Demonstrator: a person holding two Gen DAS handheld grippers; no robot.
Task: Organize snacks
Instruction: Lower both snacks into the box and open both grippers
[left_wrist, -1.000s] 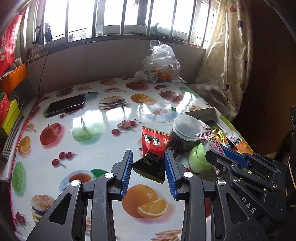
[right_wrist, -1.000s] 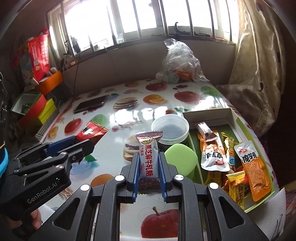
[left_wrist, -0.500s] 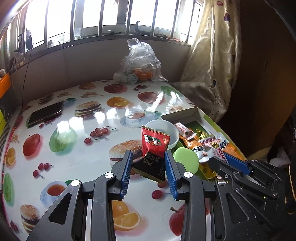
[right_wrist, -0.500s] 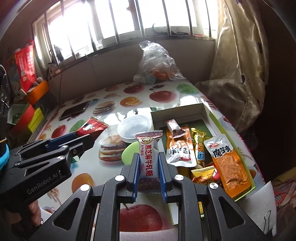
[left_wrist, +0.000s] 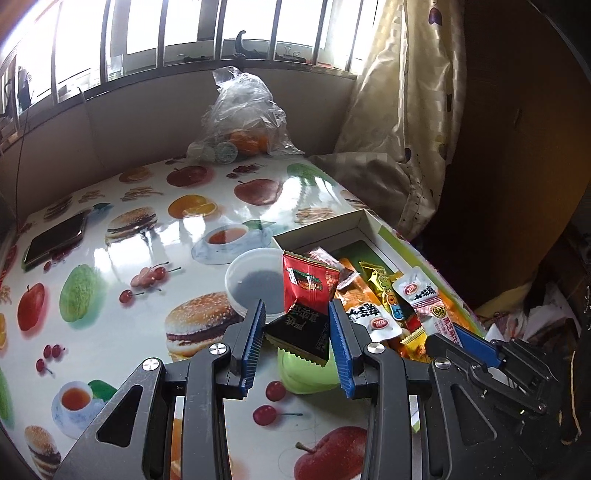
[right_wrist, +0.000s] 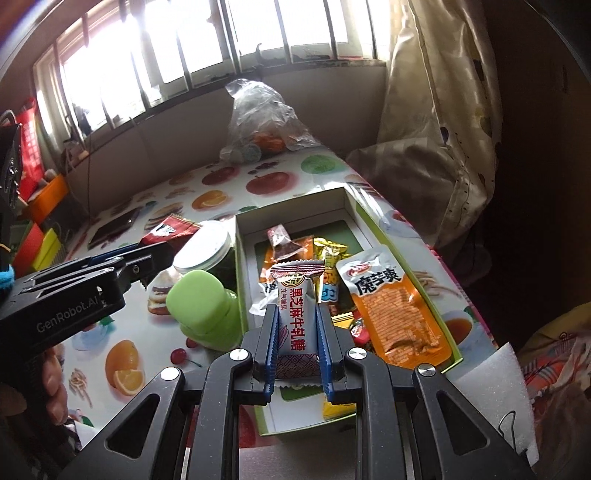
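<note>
My left gripper (left_wrist: 295, 317) is shut on a red and black snack packet (left_wrist: 308, 295), held above the table just left of the open snack box (left_wrist: 354, 221). My right gripper (right_wrist: 295, 317) is shut on a white candy bar packet (right_wrist: 297, 314), held upright over the near part of the box (right_wrist: 295, 206). The box holds several snack packets, among them an orange packet (right_wrist: 391, 306). The left gripper with its red packet (right_wrist: 170, 230) shows at the left of the right wrist view. The right gripper's blue finger (left_wrist: 476, 345) shows at the right of the left wrist view.
A round white-lidded jar (left_wrist: 255, 280) and a green lidded container (right_wrist: 201, 304) stand just left of the box. A phone (left_wrist: 55, 240) lies at the table's far left. A plastic bag of fruit (left_wrist: 243, 118) sits at the back. A curtain (left_wrist: 406, 110) hangs right.
Both grippers have moved right with their packets, toward and over the open box. The box now sits closer and more central in both views.
</note>
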